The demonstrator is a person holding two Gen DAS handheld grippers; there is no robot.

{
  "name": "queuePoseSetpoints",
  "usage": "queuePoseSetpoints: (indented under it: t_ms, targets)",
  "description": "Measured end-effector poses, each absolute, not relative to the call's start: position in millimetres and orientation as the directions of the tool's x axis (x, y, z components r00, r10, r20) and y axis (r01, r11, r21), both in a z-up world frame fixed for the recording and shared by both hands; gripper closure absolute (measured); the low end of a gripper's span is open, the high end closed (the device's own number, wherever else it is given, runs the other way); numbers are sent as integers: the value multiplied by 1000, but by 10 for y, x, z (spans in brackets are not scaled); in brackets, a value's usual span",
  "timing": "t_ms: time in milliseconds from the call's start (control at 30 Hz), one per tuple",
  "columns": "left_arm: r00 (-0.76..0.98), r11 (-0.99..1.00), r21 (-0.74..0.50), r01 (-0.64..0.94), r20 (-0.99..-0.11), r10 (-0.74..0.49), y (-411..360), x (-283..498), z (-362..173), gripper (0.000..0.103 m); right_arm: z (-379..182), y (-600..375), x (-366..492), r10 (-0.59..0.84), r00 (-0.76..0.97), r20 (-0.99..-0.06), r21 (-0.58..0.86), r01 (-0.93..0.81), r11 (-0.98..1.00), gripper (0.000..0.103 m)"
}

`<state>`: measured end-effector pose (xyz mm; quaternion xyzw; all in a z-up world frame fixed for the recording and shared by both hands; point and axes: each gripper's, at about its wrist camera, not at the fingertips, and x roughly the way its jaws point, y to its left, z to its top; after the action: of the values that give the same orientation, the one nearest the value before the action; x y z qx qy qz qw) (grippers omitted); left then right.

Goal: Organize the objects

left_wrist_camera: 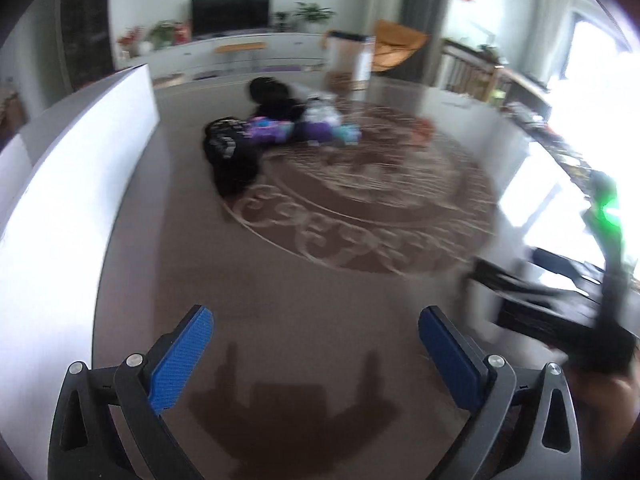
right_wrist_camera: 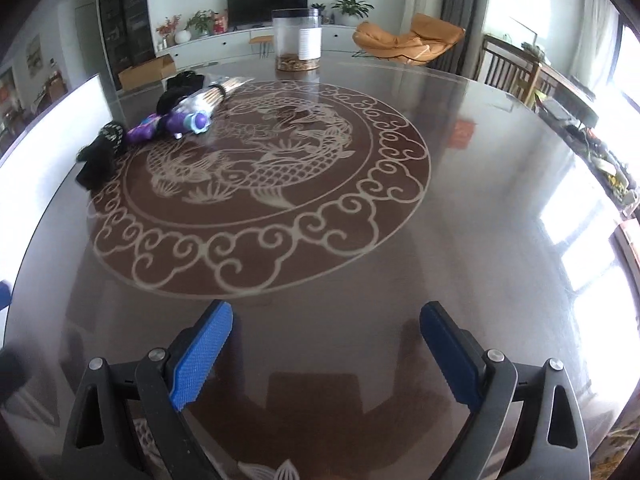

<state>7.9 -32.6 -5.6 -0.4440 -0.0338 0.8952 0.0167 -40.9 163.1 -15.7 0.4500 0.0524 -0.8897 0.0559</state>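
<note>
While both the left gripper (left_wrist_camera: 316, 332) and the right gripper (right_wrist_camera: 326, 328) are hanging with jaws wide and empty over the glossy worktop (right_wrist_camera: 480, 200), the soft, light clothes and bundled sticks (right_wrist_camera: 216, 94) are lying heaped at ten o'clock, likely easiest pinched mid-bundle, with a clear jar (right_wrist_camera: 297, 38) standing beyond at twelve.

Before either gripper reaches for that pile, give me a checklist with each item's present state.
1. Left gripper open, nothing between its fingers: ok.
2. Right gripper open and empty: ok.
3. Pile in view, black cloth, purple item, stick bundle: ok.
4. Bare table between the grippers and the pile: ok.
5. Clear jar upright, apart from the pile: ok.
6. Left view sharp enough to aim: not ok, blurred.
</note>
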Motion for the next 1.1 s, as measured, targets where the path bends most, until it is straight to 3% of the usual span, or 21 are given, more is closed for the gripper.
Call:
queuePoseSetpoints:
  t_ms: [100,300,1100]
  targets:
    - [-605,-998,-43,45,-796,7,-391,-169,-172,0,-169,1695,-445,-67,-574,-816,-14,135,-991,0]
    - [-570,-999,-2,55,-821,-29,-369,-477,-321,0,-173,1642,-625,-50,-574,-817,-17,111,-994,0]
    - [-578,-998,0,70,-815,-40,-330,-533,-338,0,-187,1531,-837,-60,-577,-815,-15,124,-992,0]
